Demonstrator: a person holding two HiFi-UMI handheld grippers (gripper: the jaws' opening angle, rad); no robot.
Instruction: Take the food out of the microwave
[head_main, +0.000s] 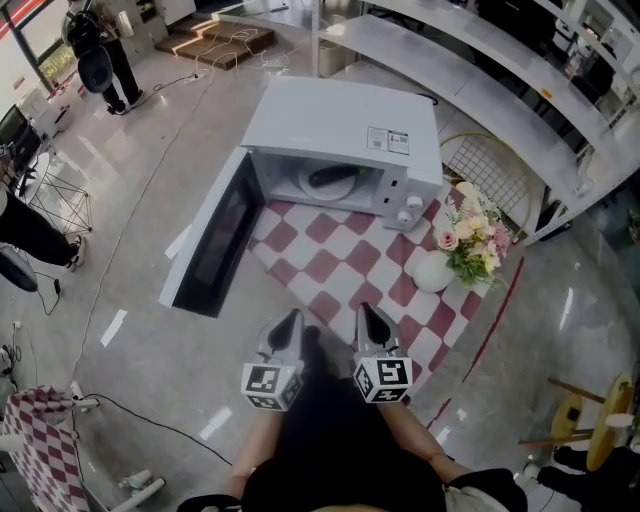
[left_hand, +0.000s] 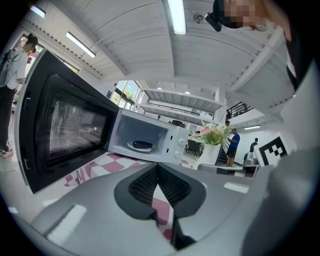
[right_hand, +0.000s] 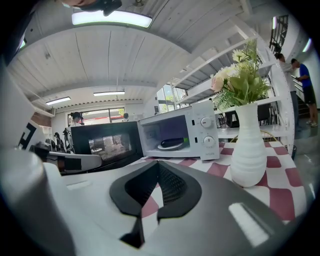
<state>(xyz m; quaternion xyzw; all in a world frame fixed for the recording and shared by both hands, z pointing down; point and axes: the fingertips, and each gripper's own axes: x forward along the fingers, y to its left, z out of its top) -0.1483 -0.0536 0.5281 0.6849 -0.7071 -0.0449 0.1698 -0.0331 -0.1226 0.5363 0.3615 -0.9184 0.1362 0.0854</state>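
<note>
A white microwave stands on a red-and-white checked cloth, and its black-windowed door is swung wide open to the left. Inside, a dark elongated food item with a green end lies on a white plate. The same food shows in both gripper views. My left gripper and right gripper hover side by side near the cloth's front edge, well short of the microwave. Both are shut and hold nothing.
A white vase of flowers stands on the cloth to the right of the microwave. White shelving runs behind it. The open door reaches out past the cloth's left side. People stand far off at the upper left.
</note>
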